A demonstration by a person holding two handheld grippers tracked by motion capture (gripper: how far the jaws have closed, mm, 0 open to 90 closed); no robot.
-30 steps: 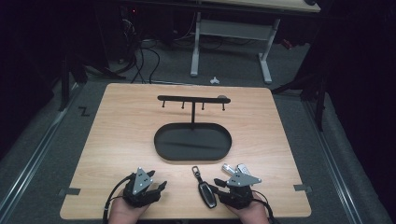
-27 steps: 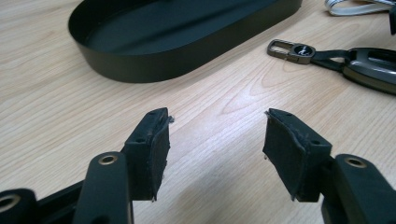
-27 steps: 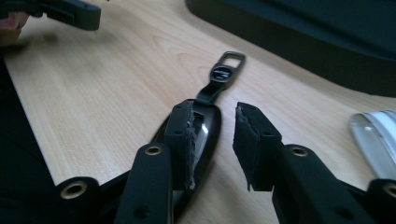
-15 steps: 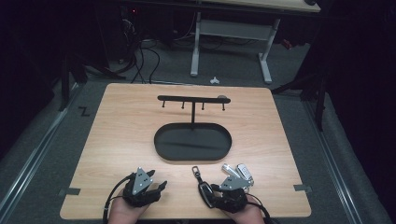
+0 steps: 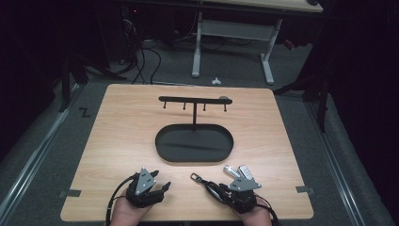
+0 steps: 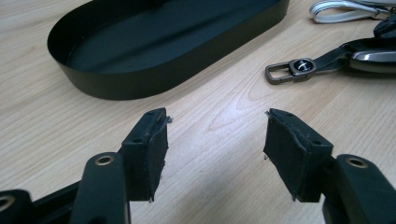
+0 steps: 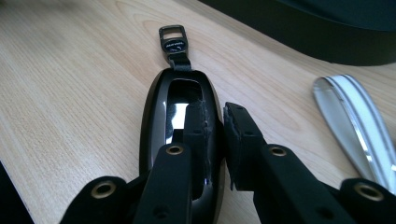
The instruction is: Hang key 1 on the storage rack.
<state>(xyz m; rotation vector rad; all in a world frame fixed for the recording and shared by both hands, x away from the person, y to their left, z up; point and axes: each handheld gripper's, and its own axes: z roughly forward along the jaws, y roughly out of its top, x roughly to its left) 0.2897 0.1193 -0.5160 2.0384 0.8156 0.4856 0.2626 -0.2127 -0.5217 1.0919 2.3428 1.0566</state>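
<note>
Your right gripper (image 7: 215,121) has its jaws clamped on one rim of the black car key fob (image 7: 180,116); the right gripper view shows this closely: one jaw lies over the fob's glossy face, the other outside its edge. The fob lies flat on the desk (image 5: 117,141) near your edge, its metal clasp (image 7: 172,38) pointing away from you. In the high view the same grasp is a dark blur at your right gripper (image 5: 226,193), with just the clasp (image 5: 195,177) readable.

Your left gripper (image 6: 215,140) has its jaws spread wide over bare wood, holding nothing. Its view catches the fob's strap and clasp (image 6: 289,70) side-on, near the black oval tray (image 6: 154,79).

The high view alone gives the layout: your left gripper (image 5: 160,188) at the near edge, the tray (image 5: 162,146) at mid-desk, and a black hook rack (image 5: 194,100) rising from it.

Count: one fob, one tray, one rack with four pegs, two silver-white objects (image 5: 239,171) just beside the right gripper. The right gripper view shows one of them as a pale striped loop (image 7: 355,121).
</note>
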